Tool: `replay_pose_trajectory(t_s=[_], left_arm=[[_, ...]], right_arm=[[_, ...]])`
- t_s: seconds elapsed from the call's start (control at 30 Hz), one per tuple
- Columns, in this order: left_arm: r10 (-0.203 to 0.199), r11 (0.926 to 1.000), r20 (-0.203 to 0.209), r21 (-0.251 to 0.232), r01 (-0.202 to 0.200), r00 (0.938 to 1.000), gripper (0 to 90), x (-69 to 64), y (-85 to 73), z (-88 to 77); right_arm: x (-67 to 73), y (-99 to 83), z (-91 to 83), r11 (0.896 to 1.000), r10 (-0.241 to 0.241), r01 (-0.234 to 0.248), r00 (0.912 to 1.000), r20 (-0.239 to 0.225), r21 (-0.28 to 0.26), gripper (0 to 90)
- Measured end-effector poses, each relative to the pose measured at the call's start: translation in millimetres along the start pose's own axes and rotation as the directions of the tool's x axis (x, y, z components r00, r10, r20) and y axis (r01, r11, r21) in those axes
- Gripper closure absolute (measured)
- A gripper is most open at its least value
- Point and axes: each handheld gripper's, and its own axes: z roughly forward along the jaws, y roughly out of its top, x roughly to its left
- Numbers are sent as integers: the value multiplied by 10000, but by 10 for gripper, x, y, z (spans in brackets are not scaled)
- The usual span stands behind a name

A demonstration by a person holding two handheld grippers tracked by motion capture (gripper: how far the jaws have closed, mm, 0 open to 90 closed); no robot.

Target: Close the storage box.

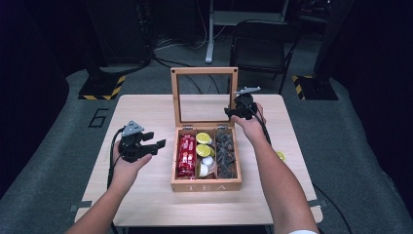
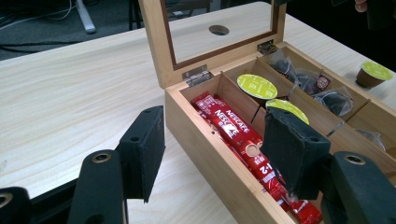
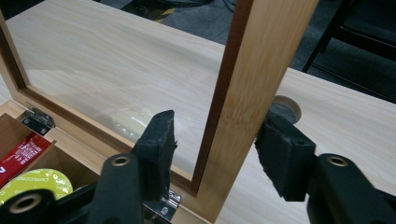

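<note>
A wooden tea box (image 1: 205, 185) stands mid-table with its glass-paned lid (image 1: 175, 97) raised upright. Inside lie red Nescafé sticks (image 1: 186, 155), green-topped capsules (image 1: 203, 144), white cups (image 1: 207, 163) and dark sachets (image 1: 225, 153). My right gripper (image 1: 238, 109) straddles the lid's right rail (image 3: 252, 70): one jaw in front of the glass with a gap, the other against the back. My left gripper (image 1: 143, 144) hovers open left of the box, empty. In the left gripper view its jaws (image 2: 217, 140) frame the box's near wall (image 2: 201, 140) and the sticks (image 2: 236, 130).
A loose green-topped capsule (image 1: 281, 156) sits on the table right of the box, also in the left gripper view (image 2: 371, 74). A round hole (image 2: 218, 30) pierces the tabletop behind the lid. A black chair (image 1: 260, 46) stands beyond the table's far edge.
</note>
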Motion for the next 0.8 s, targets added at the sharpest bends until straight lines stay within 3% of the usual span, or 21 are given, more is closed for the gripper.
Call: replay_pose_trajectory(t_s=[0.37, 0.8], left_arm=[[-9, 10000, -68, -1, 9, 10000, 392, 12, -15, -13], [-26, 10000, -35, 69, 26, 10000, 391, 15, -25, 6]], right_arm=[[0, 2, -6, 10000, 74, -73, 9992, 396, -15, 580], [-25, 0, -28, 9994, 348, -350, 9991, 254, 80, 622]])
